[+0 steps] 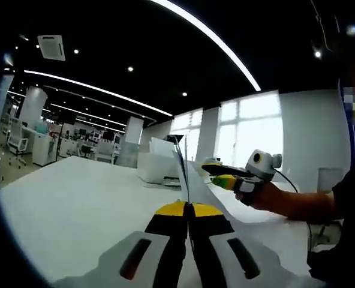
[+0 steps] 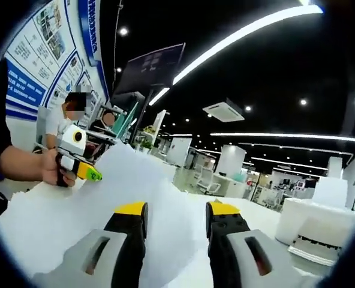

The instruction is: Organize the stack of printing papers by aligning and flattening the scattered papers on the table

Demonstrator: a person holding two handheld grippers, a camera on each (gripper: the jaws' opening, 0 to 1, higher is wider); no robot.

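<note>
left gripper view: left gripper (image 1: 187, 210) has its yellow-tipped jaws pressed together on the edge of a sheet of paper (image 1: 183, 171), which rises edge-on as a thin upright line above the tips. the sheet stands over the white table (image 1: 75, 210). to the right, a hand holds the right gripper (image 1: 225, 176), yellow-green at the tip, near the raised sheet; from this angle i cannot tell how its jaws stand. a white printer (image 1: 156, 165) sits on the table behind the sheet.

right gripper view: right gripper (image 2: 176, 216) has its jaws apart, nothing between them. here the paper (image 2: 105, 192) shows its broad white face, lifted and sloping up toward the left. the left gripper (image 2: 84, 171) is at the sheet's upper left edge, held by a hand (image 2: 50, 168). a white printer (image 2: 321, 231) sits on the table at right. a seated person (image 2: 60, 123) is in the background by a wall of posters.
</note>
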